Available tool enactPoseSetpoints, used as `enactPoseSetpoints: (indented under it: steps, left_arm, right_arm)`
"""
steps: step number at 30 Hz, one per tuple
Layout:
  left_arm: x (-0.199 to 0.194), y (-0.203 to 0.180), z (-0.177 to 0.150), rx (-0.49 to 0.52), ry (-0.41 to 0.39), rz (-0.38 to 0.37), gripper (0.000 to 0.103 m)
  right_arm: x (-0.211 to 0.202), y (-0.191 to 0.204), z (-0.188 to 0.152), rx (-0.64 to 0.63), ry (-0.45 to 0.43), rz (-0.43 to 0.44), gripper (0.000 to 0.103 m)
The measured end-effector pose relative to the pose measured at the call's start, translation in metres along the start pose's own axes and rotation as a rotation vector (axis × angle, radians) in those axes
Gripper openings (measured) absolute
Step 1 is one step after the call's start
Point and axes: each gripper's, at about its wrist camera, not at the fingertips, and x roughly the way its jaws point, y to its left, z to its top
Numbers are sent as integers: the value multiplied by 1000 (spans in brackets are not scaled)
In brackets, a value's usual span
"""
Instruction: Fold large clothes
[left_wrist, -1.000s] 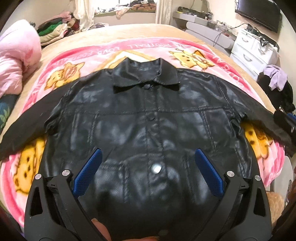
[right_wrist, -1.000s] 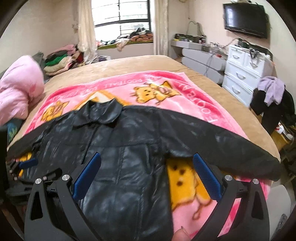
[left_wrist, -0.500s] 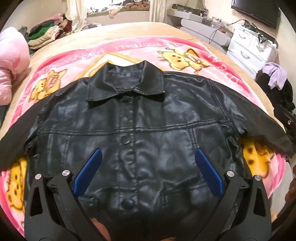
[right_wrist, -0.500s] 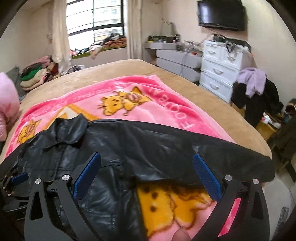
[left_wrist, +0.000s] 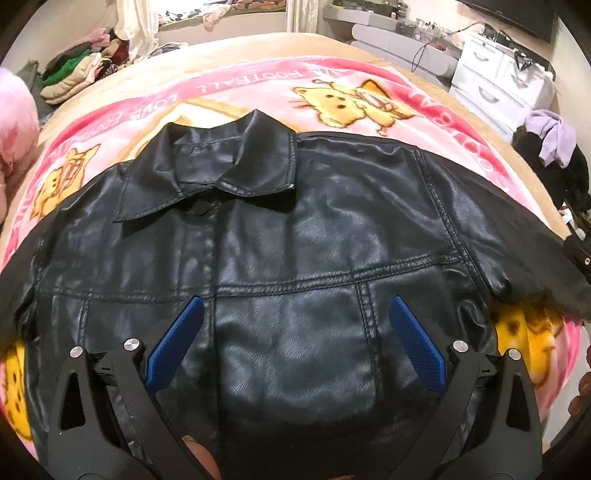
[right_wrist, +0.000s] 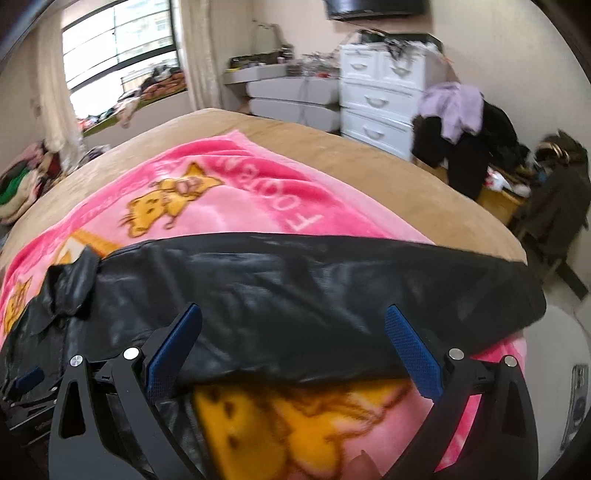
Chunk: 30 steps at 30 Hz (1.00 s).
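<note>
A black leather jacket (left_wrist: 295, 251) lies flat and buttoned, front up, on a pink cartoon blanket (left_wrist: 332, 85), collar (left_wrist: 214, 162) toward the far side. My left gripper (left_wrist: 293, 314) is open and empty over the jacket's chest. My right gripper (right_wrist: 293, 321) is open and empty over the jacket's right sleeve (right_wrist: 332, 280), which stretches out to the bed's right edge. The left gripper shows at the lower left of the right wrist view (right_wrist: 26, 376).
The blanket (right_wrist: 221, 192) covers a tan bed (right_wrist: 332, 147). A white drawer unit (right_wrist: 380, 103) and a chair piled with dark and lilac clothes (right_wrist: 461, 125) stand to the right. Folded clothes (left_wrist: 70, 77) and a pink duvet (left_wrist: 14, 122) lie at the far left.
Both grippers have moved to the right and forward over the jacket. The left went from hem to chest. The right swung toward the outstretched sleeve. Both stayed open.
</note>
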Motion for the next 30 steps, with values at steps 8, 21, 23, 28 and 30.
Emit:
enactPoseSetpoints:
  steps: [8,21,23,28,30]
  left_arm:
    - [17,-16,8,26,27,-4,94]
    - [32,-25,24,31,39,12,94]
    - [33,-23,25,30,41,11,94]
    - [33,-18,28,20,43,13,94]
    - [32,-14,29,13,46,10,94]
  right_arm:
    - [25,-60,-8,213,64,-63,99]
    - [21,-128,-21,521,18,-94,99]
    - [19,-136,-21,558,2,-121,99]
    - [25,-155,-26,660,18,-87,99]
    - [33,-162,-30,709,38,-82,99]
